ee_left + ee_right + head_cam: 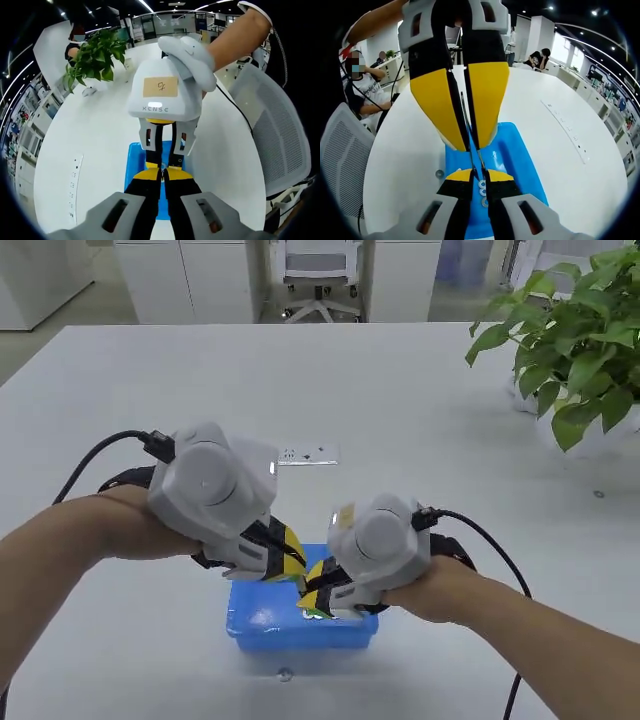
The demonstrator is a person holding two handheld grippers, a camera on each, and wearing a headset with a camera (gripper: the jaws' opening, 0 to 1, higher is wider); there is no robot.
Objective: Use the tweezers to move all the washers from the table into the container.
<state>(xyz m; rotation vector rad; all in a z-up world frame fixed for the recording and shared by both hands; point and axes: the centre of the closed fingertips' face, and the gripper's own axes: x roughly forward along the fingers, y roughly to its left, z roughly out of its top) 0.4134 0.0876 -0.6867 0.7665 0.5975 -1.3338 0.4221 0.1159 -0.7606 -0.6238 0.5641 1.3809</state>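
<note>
Head view caught the left tool (288, 558) at the left, held in a hand over the near part of the white counter (420, 420). Its yellow-and-black jaws angled down and to the right above the blue container (270, 625). Right gripper view showed those jaws drawn narrow on the thin tweezers (470, 145), which ran from between the yellow pads down toward the container. Washers (483, 193) lay in a short row on the container's blue floor, just below the tweezers' tips. One loose washer (285, 674) sat on the counter just beside the container's near wall, not touching it. To the right, the right tool (315, 592) faced the left tool, their jaw tips almost meeting over the container. Its jaws stood narrow with the lower end of the tweezers between them, though whether they pressed on the tweezers I could not tell. Behind both tools a socket strip (308, 454) lay flat on the counter, well apart from the container. At the far right, a leafy green plant (570, 350) stood near the counter's edge
</note>
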